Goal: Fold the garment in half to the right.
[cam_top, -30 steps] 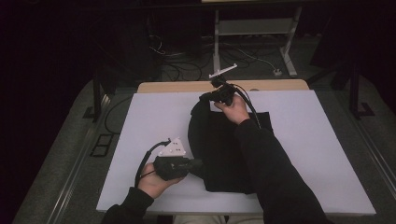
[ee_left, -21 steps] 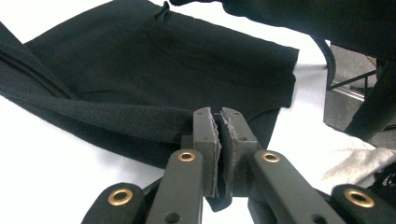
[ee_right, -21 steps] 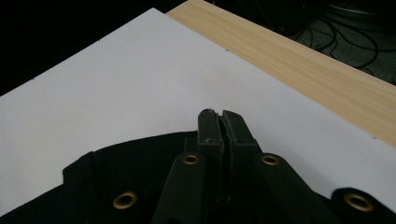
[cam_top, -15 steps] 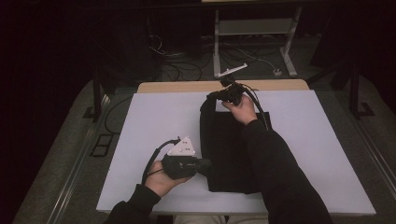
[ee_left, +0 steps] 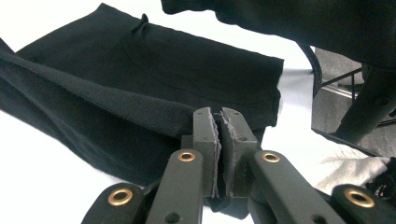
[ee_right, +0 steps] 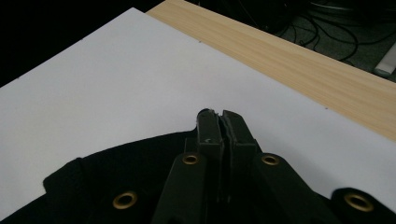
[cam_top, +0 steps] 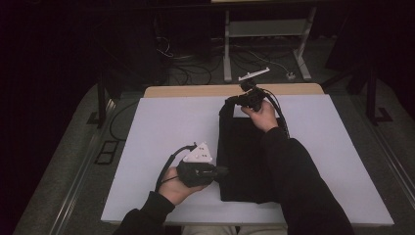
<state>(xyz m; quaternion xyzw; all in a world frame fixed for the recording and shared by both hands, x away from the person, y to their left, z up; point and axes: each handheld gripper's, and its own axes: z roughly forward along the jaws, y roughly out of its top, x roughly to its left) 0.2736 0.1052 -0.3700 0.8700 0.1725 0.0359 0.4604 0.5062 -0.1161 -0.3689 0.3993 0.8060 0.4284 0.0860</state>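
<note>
Since the earlier frames, the right gripper (cam_top: 234, 100) had carried the far edge of the black garment (cam_top: 244, 161) toward the wooden strip (cam_top: 195, 91) at the table's back edge, and the curved bulge on the cloth's left side had pulled straight; the left gripper (cam_top: 221, 171) had shifted a little rightward along the near left edge. Both pairs of jaws were pressed together on the fabric: in the left gripper view the left gripper (ee_left: 220, 122) pinched a fold of the garment (ee_left: 140, 84), and in the right gripper view the right gripper (ee_right: 216, 122) clamped the cloth's rim (ee_right: 116, 163) above the white table cover (ee_right: 116, 84). The garment lay stretched lengthwise on the white cover (cam_top: 161, 137), right of centre, under the person's right sleeve (cam_top: 303, 186).
</note>
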